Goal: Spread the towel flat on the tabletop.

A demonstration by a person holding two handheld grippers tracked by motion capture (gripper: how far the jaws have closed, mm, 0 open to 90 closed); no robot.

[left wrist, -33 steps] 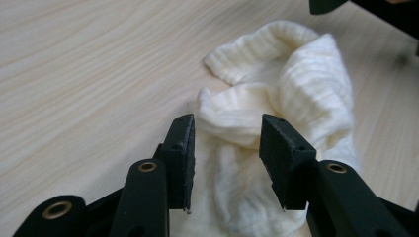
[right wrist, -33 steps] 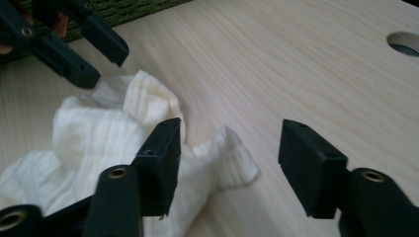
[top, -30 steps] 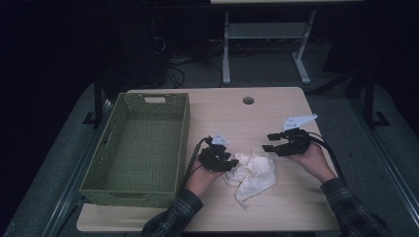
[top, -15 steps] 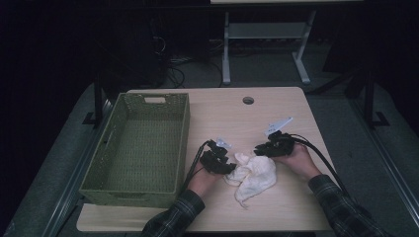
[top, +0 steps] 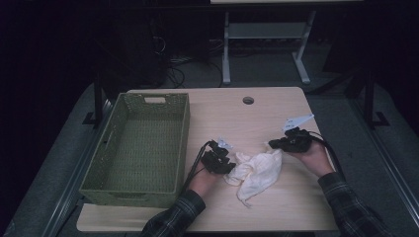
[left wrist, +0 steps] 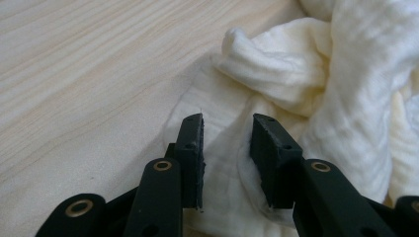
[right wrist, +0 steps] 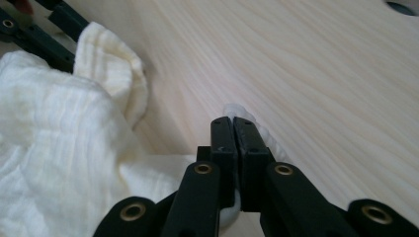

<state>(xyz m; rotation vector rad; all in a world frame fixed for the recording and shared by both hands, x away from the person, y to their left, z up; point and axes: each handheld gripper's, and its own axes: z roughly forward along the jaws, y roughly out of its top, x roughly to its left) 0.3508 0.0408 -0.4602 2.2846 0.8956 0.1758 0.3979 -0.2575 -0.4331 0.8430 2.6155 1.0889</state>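
Dim room, pale wood-grain table (top: 276,113) with a cable hole near its far edge; empty green woven basket (top: 136,148) sits on its left half. High view: crumpled cream muslin cloth (top: 257,170) lies on the table right of the basket, between the two hands. Left gripper (top: 220,163) sits at the cloth's left edge, right gripper (top: 276,144) at its upper right corner. Left gripper view: jaws have just been closing, not yet pinched; cloth (left wrist: 316,98) bunches between and under them, pads not pressing. Right gripper view: jaws have just closed, clamped on a rolled hem of the cloth (right wrist: 74,163), which pokes out past the tips. High view can't resolve either pinch; gripper views can't show the basket. Advice: finish the left pinch on a single edge, not a wad, then lift both corners evenly, apart, so the cloth spreads.
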